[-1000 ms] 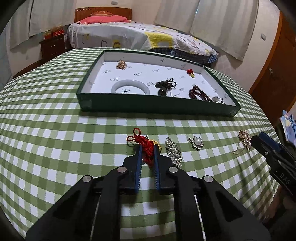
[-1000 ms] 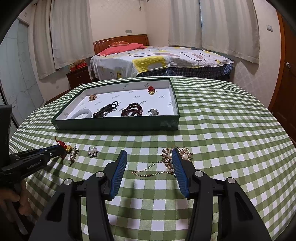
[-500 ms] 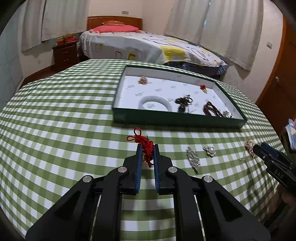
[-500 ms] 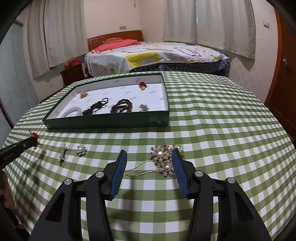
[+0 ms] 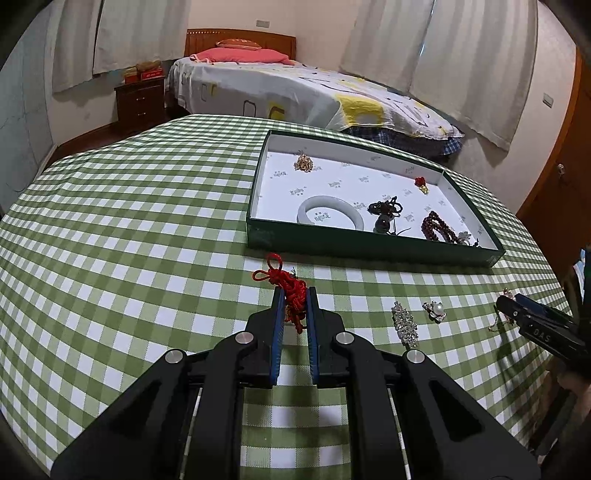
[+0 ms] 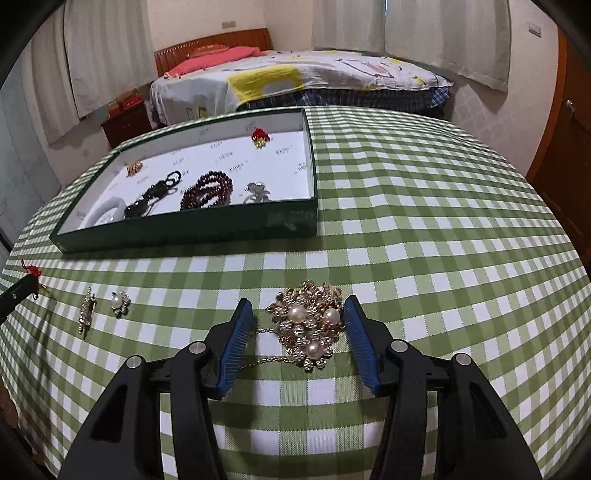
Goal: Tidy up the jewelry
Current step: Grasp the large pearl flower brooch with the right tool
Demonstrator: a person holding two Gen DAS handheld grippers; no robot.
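While a green-and-white checked tablecloth covers the whole table, the room behind it is a bedroom: pale curtains at the left, a dark wooden nightstand below them, then a bed with a wooden headboard, a pink pillow and a patterned white and yellow cover, more curtains, and a brown wooden door at the far right.

The left gripper is clenched on a red knotted cord ornament, held just in front of the near left corner of the green tray. The tray's white lining carries small repeated printed marks too small to read; on it lie a gold piece, a white bangle, a dark cord pendant, a small red charm and dark red beads. On the cloth, further right, rest a rhinestone clip and a pearl brooch.

The right gripper stands released, its blue pads either side of a gold necklace with pearls lying on the cloth; whether the right pad touches it cannot be told. White letters on its side read "DAS" in the left wrist view.
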